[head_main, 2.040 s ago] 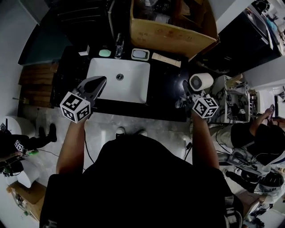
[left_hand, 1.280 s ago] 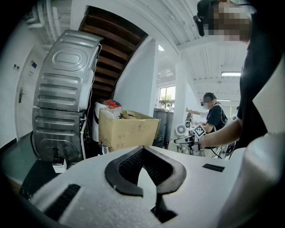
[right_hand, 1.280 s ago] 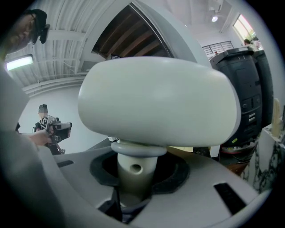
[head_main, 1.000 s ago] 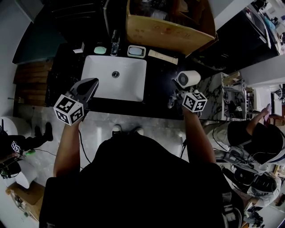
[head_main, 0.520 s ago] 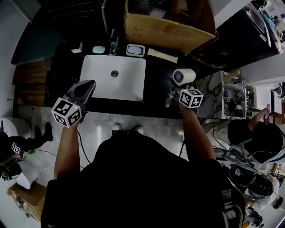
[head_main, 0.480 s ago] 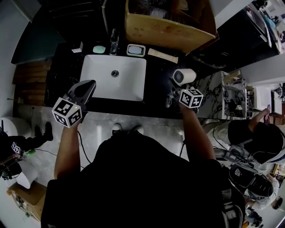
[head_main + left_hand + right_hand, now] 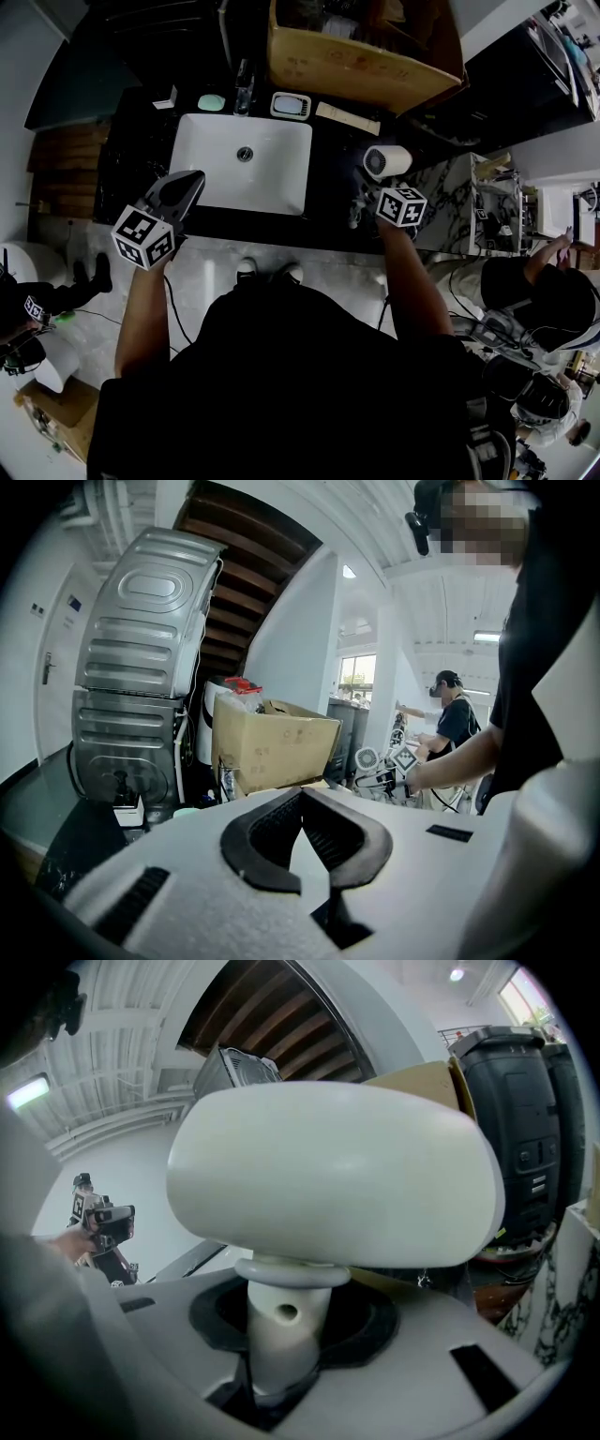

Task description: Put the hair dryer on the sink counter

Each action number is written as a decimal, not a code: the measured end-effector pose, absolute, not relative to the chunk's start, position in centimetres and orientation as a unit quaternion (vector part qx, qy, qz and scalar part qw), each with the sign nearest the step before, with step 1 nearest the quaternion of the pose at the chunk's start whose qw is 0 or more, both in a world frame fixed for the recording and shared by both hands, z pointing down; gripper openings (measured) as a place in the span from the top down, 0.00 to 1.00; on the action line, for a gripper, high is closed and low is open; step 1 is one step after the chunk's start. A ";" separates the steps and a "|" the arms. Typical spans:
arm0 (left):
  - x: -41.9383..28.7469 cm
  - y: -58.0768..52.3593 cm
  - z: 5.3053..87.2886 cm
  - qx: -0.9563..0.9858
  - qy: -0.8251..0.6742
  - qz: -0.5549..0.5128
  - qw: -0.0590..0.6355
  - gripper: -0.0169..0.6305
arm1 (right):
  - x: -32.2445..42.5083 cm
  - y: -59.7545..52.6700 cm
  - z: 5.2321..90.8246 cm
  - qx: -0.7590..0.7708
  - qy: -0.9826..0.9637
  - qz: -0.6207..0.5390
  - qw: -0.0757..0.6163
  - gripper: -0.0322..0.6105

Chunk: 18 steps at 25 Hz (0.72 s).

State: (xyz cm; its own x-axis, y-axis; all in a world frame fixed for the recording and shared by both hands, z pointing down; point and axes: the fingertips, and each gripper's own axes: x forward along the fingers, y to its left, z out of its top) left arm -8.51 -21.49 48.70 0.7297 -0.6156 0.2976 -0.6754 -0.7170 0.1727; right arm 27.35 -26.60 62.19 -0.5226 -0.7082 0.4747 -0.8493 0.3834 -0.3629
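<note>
The white hair dryer [image 7: 386, 161] is over the black counter [image 7: 337, 178], just right of the sink. My right gripper [image 7: 377, 190] is shut on its handle [image 7: 279, 1330], and the rounded head [image 7: 328, 1171] fills the right gripper view above the jaws. Whether the dryer touches the counter I cannot tell. My left gripper [image 7: 183, 184] hangs at the sink's front left corner. Its jaws [image 7: 302, 792] meet at the tips with nothing between them.
A white sink basin [image 7: 234, 183] is set in the counter, with a faucet [image 7: 246, 89], a green soap dish [image 7: 211, 101] and a small tray [image 7: 291, 105] behind it. A cardboard box [image 7: 361, 66] stands at the back. A person [image 7: 548, 286] is at the right.
My right gripper has carried the hair dryer leftward, nearer the sink, and a little lower over the counter. The left gripper has stayed where it was.
</note>
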 end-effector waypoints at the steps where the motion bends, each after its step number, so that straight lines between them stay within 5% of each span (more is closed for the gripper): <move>1: -8.6 -21.5 48.7 0.920 -0.350 0.111 0.136 0.95 | 27.2 -26.7 62.3 0.472 -0.823 0.291 0.124 0.73; 18: -9.8 -22.2 49.2 0.914 -0.360 0.121 0.142 0.95 | 26.6 -28.6 64.5 0.465 -0.818 0.312 0.131 0.72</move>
State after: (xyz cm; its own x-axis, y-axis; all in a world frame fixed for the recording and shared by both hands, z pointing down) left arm -9.84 -22.16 49.24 0.7110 -0.6239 0.3245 -0.6930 -0.7001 0.1724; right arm 26.59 -28.64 64.54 -0.5327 -0.6797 0.5042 -0.8429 0.3728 -0.3881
